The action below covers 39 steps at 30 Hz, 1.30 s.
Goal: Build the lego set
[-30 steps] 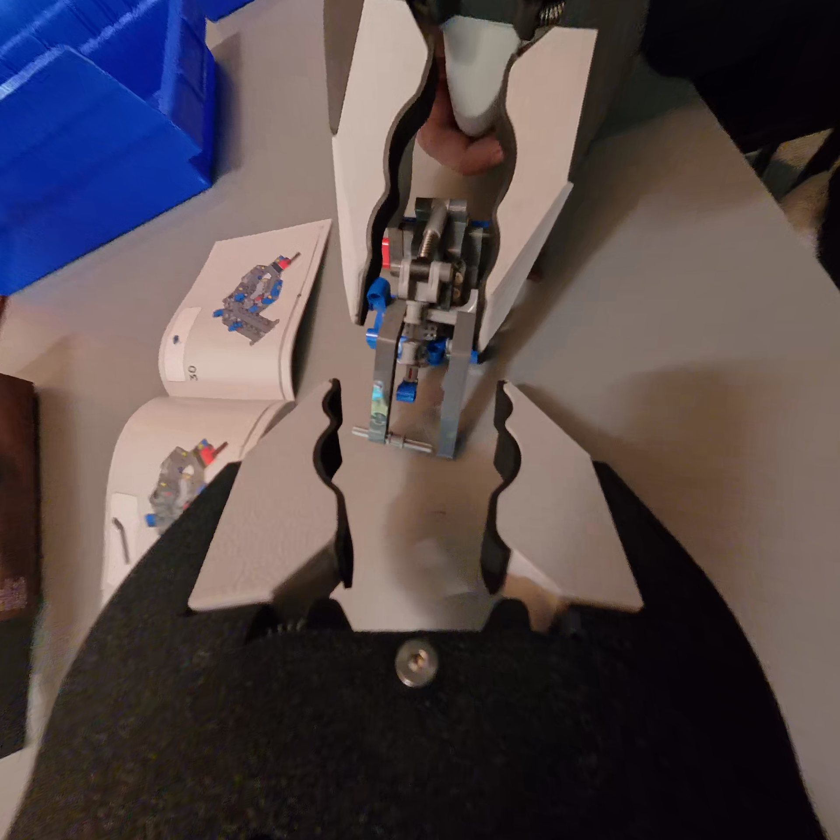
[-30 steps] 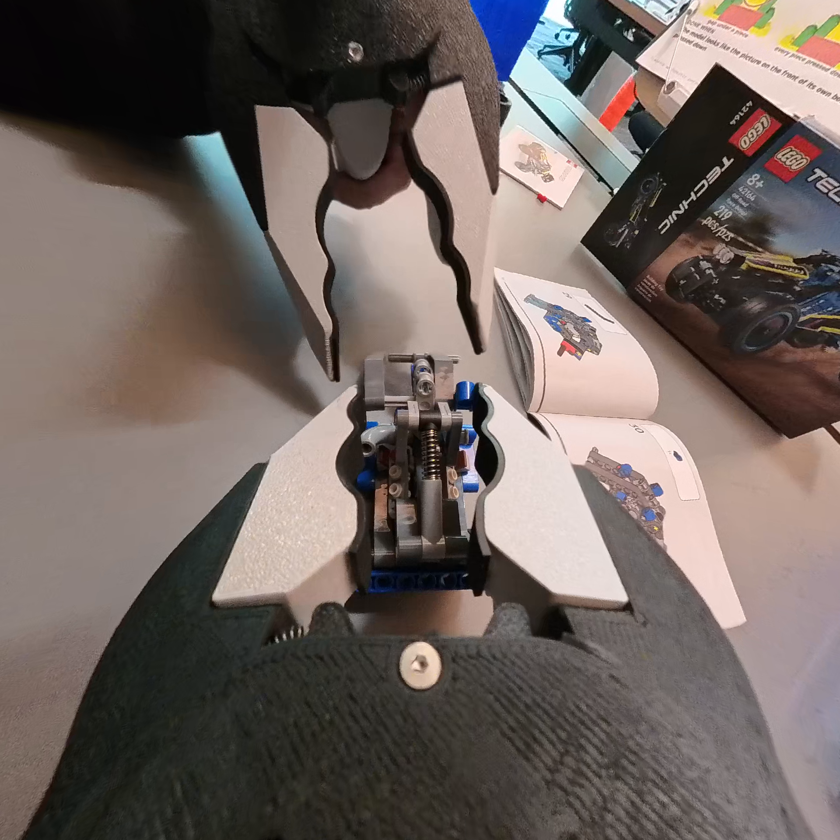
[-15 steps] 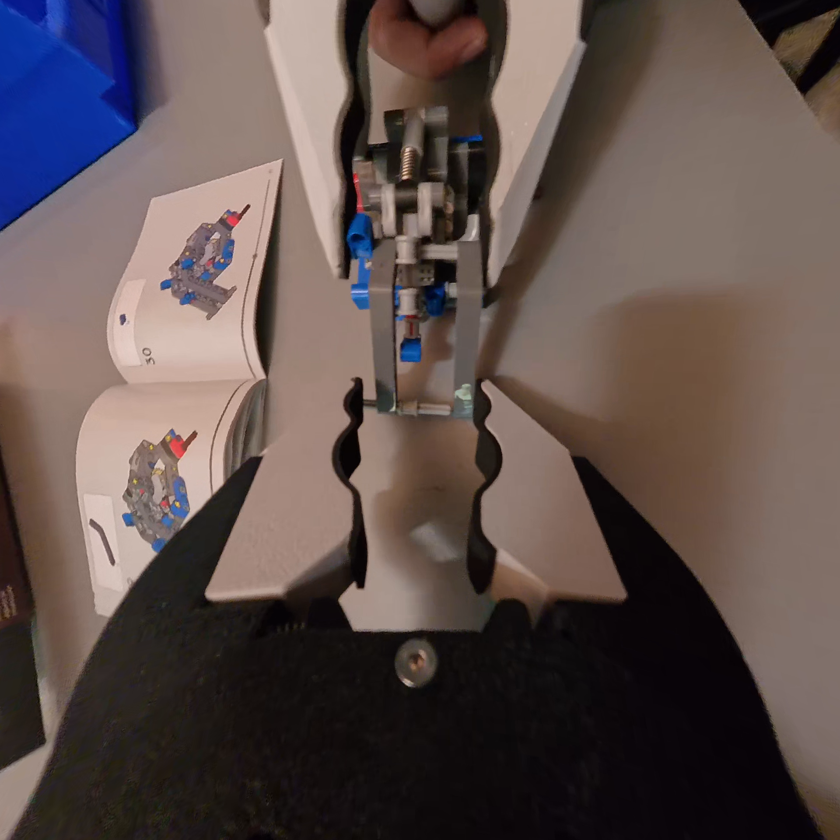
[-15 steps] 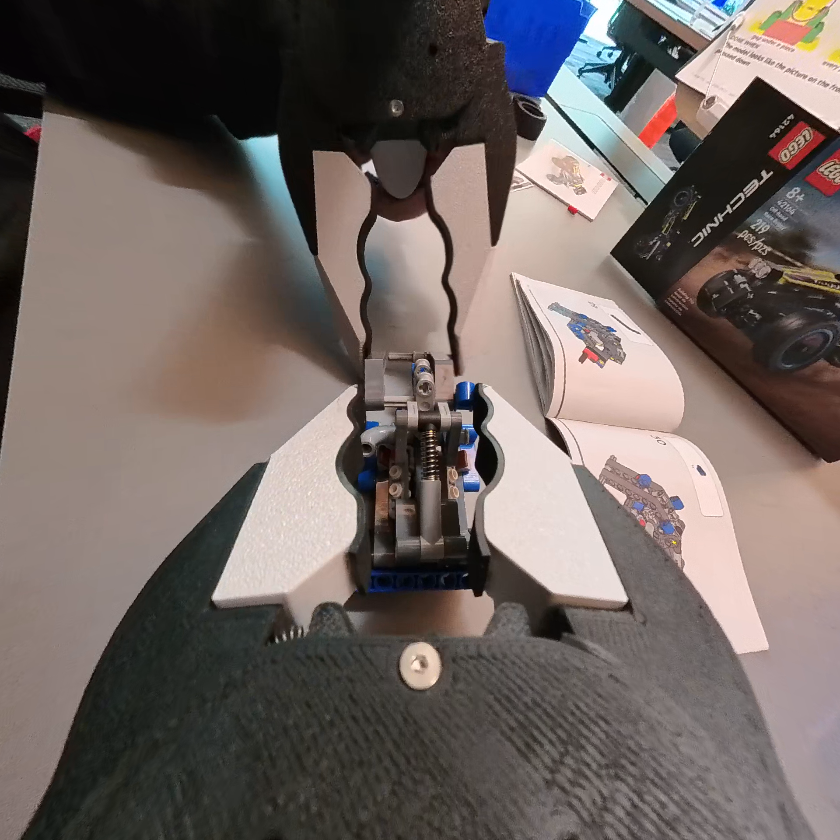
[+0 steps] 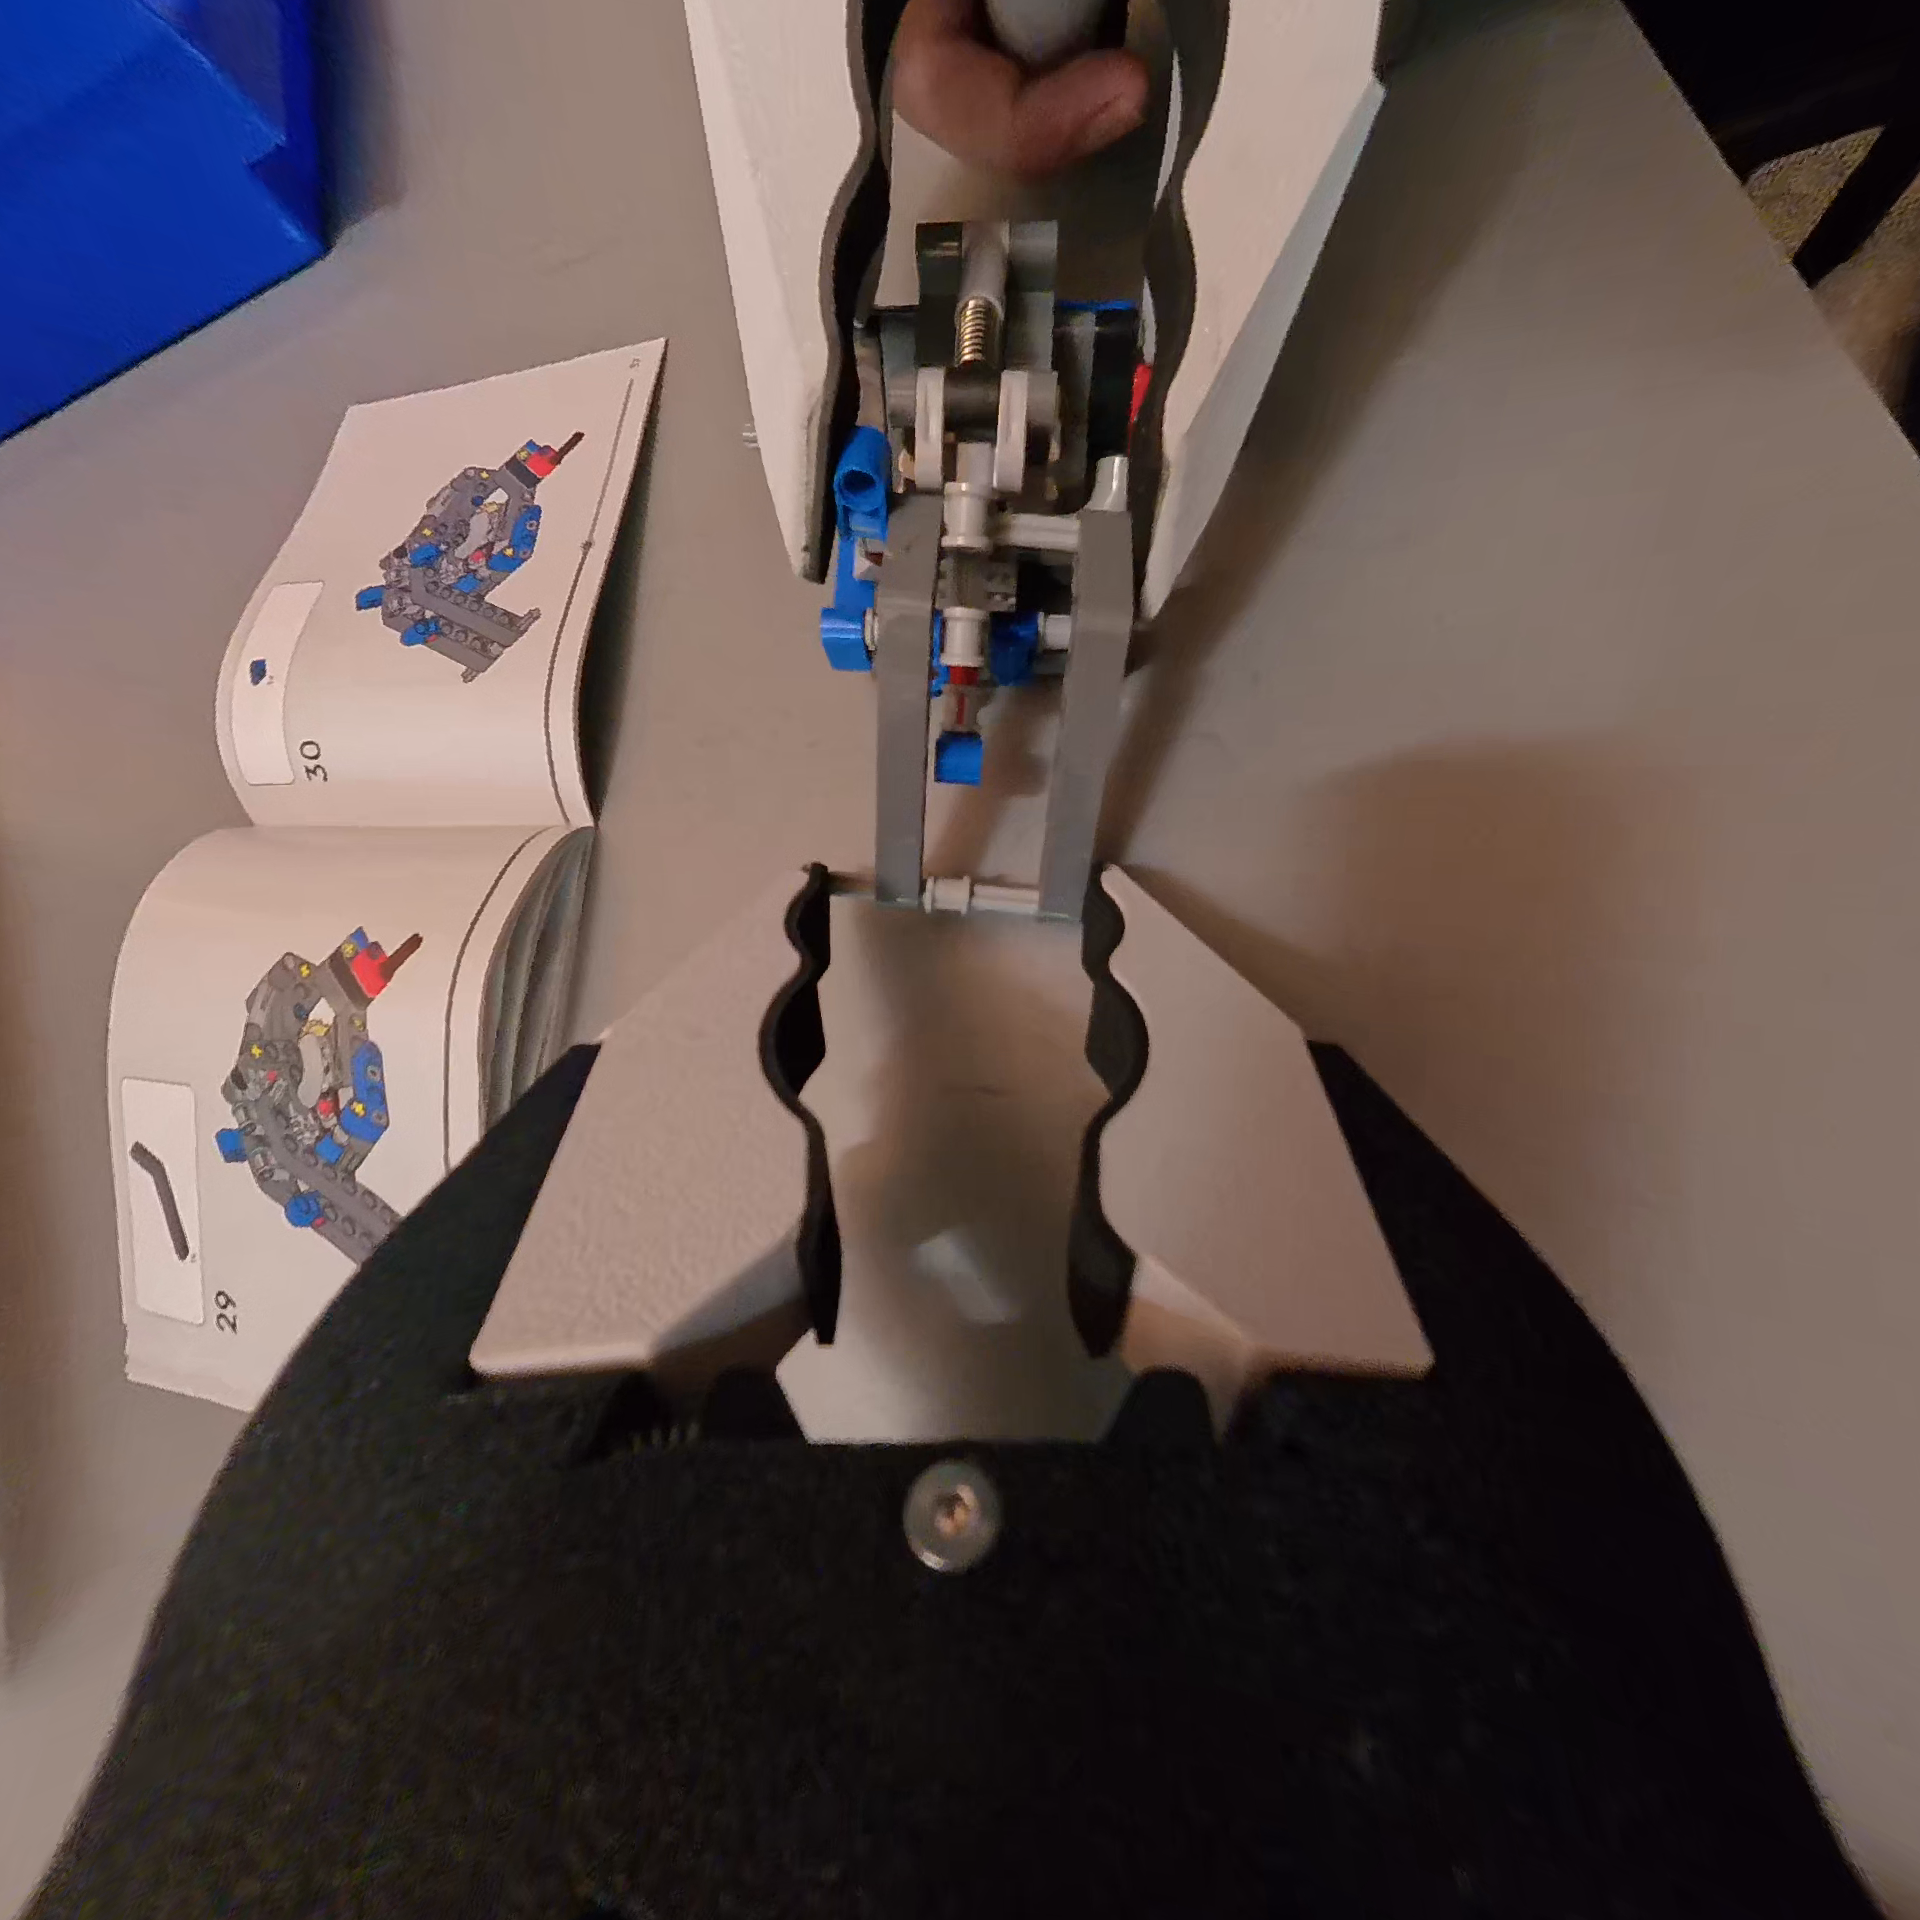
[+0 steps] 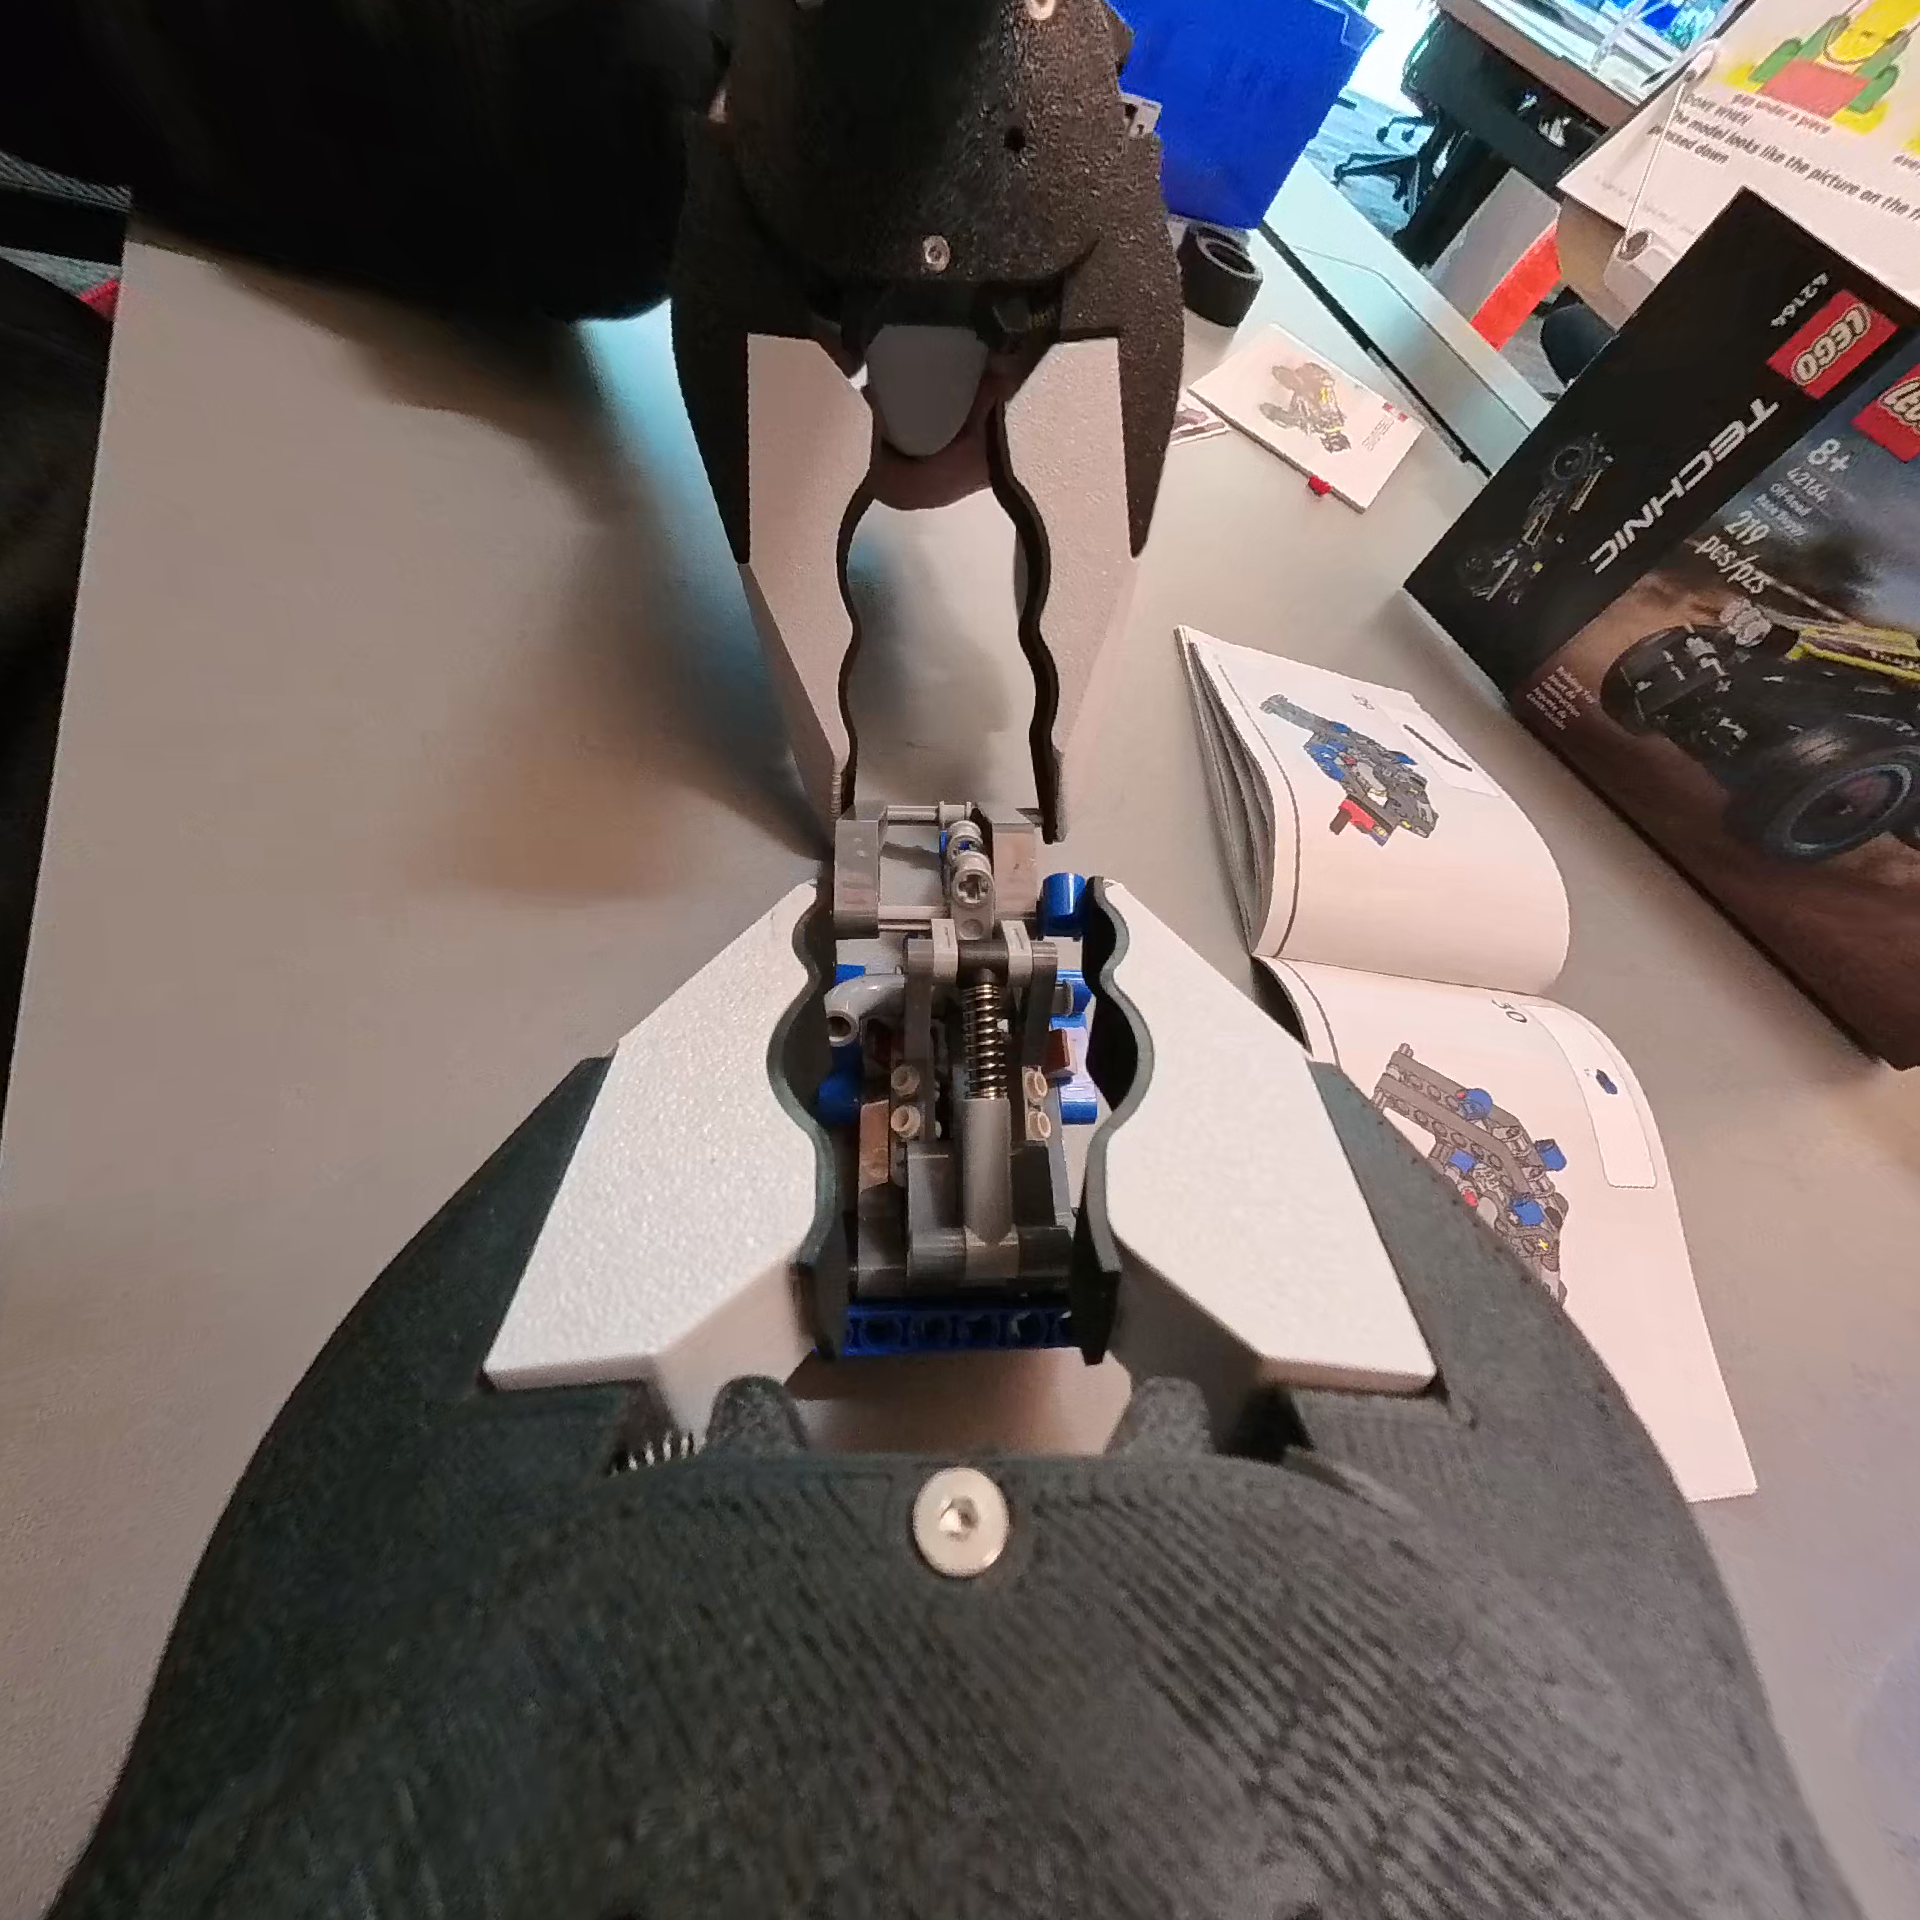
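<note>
A grey and blue brick model with a coil spring is held above the grey table. My right gripper is shut on its body, both pads pressed on its sides. Two grey beams joined by a thin axle stick out of the model towards my left gripper. That gripper's fingertips close on this end: the left pad meets the axle tip, the right pad meets the right beam. The right wrist view shows the left gripper flanking the same end. The right gripper shows in the left wrist view.
An open instruction booklet lies beside the grippers and also shows in the right wrist view. A dark product box stands at the right. A blue bin, a small leaflet and a black tyre lie farther off. Spacing between my two grippers at the tips: around 5 cm.
My left gripper moved forward to the model's beam end and its jaws narrowed onto it. My right gripper kept its hold on the model's body.
</note>
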Motion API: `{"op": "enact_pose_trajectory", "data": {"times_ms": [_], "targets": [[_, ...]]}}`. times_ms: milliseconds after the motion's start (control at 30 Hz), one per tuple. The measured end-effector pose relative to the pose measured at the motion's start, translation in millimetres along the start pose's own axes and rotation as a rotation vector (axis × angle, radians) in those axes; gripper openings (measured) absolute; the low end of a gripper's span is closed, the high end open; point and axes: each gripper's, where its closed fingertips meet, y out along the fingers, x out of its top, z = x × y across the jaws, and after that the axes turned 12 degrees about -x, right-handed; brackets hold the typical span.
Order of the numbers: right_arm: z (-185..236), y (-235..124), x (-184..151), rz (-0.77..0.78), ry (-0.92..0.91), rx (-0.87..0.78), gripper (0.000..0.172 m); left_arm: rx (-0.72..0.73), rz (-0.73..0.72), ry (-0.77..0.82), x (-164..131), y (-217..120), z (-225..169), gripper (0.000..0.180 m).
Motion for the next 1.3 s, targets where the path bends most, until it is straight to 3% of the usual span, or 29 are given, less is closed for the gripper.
{"op": "enact_pose_trajectory", "data": {"times_ms": [1300], "targets": [[0.1,0.0,0.6,-0.008,-0.015,0.001,0.045,0.014,-0.055,0.008,0.7,0.1,0.1,0.045]]}}
